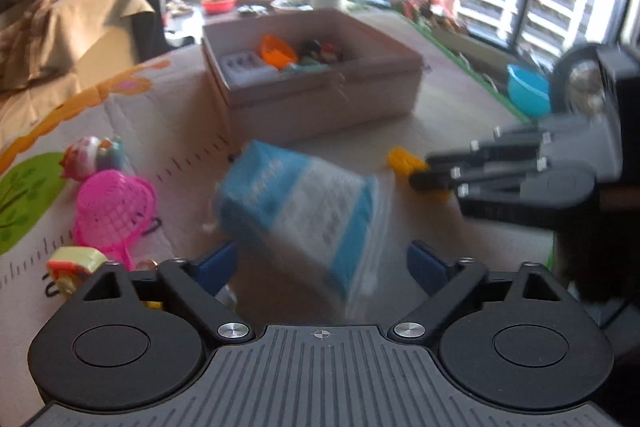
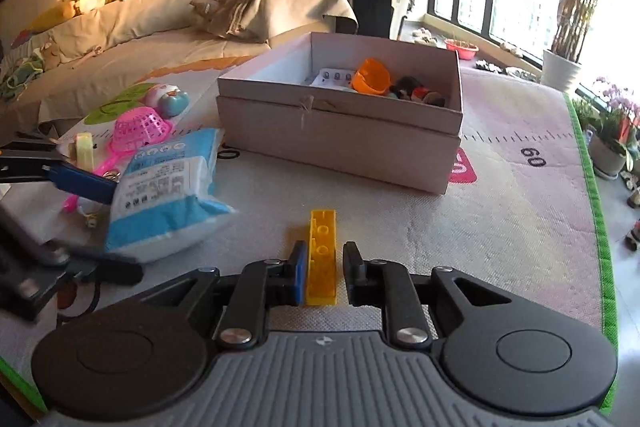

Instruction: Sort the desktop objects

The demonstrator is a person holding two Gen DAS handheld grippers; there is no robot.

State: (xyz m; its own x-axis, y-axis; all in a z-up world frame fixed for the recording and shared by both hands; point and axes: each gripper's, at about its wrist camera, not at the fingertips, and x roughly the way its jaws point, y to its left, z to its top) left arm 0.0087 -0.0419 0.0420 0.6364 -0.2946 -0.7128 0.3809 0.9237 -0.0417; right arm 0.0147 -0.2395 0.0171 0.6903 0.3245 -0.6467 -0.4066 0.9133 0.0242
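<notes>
Quilted mat (image 2: 500,227): left gripper (image 1: 320,263) spread around crinkly blue-white packet (image 1: 304,211); right gripper (image 2: 322,277) loosely straddles ridged yellow brick (image 2: 320,259).

Left gripper (image 1: 322,267) fingers wide apart; right gripper (image 2: 323,277) fingers narrowly parted.

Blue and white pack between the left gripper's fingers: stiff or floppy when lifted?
Likely floppy: the pack is a soft plastic pouch with puffy, crinkled sides. It probably sags around the left gripper. The glossy film may slip. It looks light for its size, though the contents are hidden.
</notes>
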